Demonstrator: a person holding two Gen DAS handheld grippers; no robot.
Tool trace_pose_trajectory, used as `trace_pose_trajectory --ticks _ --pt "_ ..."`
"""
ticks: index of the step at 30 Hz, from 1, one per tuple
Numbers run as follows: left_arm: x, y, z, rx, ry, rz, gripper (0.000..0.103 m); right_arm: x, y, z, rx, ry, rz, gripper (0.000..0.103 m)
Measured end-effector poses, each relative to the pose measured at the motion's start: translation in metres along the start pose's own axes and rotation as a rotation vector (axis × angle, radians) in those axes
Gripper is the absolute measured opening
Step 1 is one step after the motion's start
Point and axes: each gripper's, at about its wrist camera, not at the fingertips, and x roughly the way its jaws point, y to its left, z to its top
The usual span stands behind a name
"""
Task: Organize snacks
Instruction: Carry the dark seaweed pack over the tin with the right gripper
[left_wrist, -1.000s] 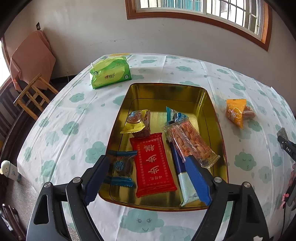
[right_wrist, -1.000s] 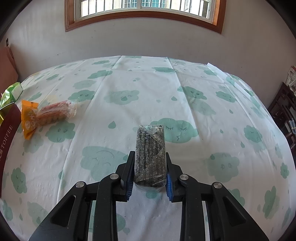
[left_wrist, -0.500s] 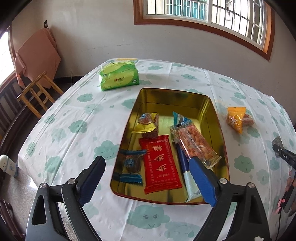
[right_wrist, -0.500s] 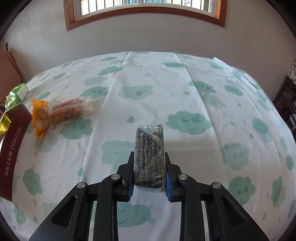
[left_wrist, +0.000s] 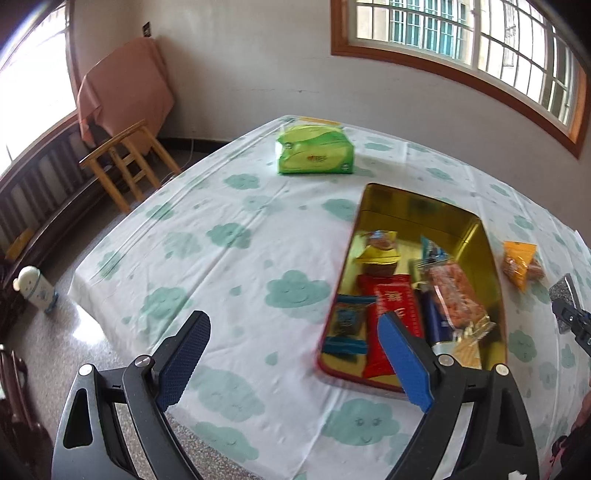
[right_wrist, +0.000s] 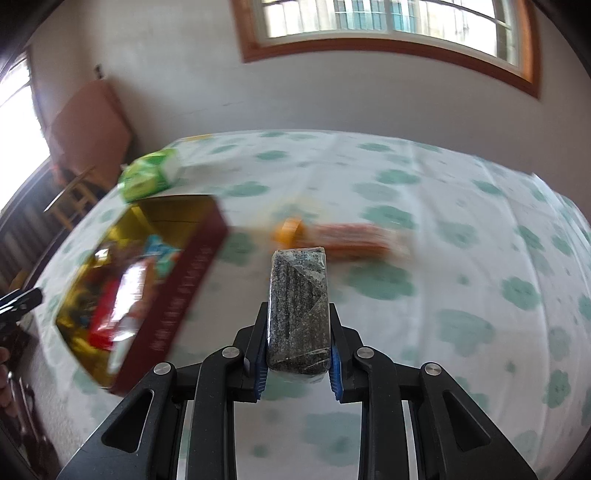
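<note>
Your right gripper (right_wrist: 297, 350) has its jaws clenched on a dark speckled snack bar (right_wrist: 298, 310), which hangs above the tabletop (right_wrist: 461, 258). At its ten o'clock sits the gold tin (right_wrist: 177, 288), already loaded with wrapped snacks. An orange snack pack (right_wrist: 343, 238) lies on the cloth at twelve o'clock, just beyond the bar. Your left gripper (left_wrist: 291, 363) has just been spreading its jaws; they stand wide with nothing between them, and the tin (left_wrist: 491, 266) is at its one o'clock. A green tissue pack (left_wrist: 314, 153) rests at twelve.

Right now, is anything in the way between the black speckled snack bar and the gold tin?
Nothing visible. The right gripper holds the sesame bar above bare tablecloth; the gold tin lies open beside it, far end unfilled.
</note>
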Motion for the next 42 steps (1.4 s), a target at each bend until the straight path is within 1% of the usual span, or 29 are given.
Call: trace_pose_trajectory --ticks 3,4,7,10,12,15,20,27,31,37,39,42 --pt "0.001 0.013 -0.004 -0.017 0.004 0.048 0.09 0.0 0.041 0.002 -0.069 -0.003 0.073 0.027" --pt "0.001 0.016 -0.004 -0.021 0.004 0.057 0.09 0.0 0.056 0.003 -0.095 -0.001 0.102 0.027" --pt "0.002 0.026 -0.006 -0.037 0.017 0.078 0.09 0.005 0.089 0.001 -0.156 0.013 0.15 0.027" --pt "0.004 0.033 -0.008 -0.047 0.024 0.083 0.091 0.014 0.114 -0.002 -0.203 0.034 0.18 0.027" --pt "0.006 0.037 -0.01 -0.053 0.03 0.081 0.091 0.022 0.126 -0.006 -0.23 0.049 0.18 0.027" --pt "0.011 0.04 -0.014 -0.06 0.052 0.078 0.091 0.033 0.134 -0.009 -0.24 0.082 0.179 0.027" --pt "0.015 0.043 -0.017 -0.052 0.06 0.089 0.091 0.046 0.139 -0.012 -0.256 0.115 0.164 0.027" --pt "0.02 0.043 -0.02 -0.054 0.078 0.087 0.091 0.054 0.146 -0.011 -0.298 0.102 0.115 0.027" --pt "0.02 0.04 -0.021 -0.047 0.079 0.086 0.091 0.059 0.146 -0.007 -0.289 0.103 0.106 0.027" --pt "0.019 0.038 -0.021 -0.044 0.078 0.084 0.091 0.056 0.144 -0.007 -0.261 0.095 0.151 0.028" --pt "0.019 0.038 -0.021 -0.043 0.078 0.082 0.091 0.055 0.146 -0.008 -0.269 0.09 0.147 0.029" --pt "0.02 0.035 -0.021 -0.035 0.081 0.081 0.091 0.053 0.147 -0.009 -0.269 0.092 0.156 0.034"
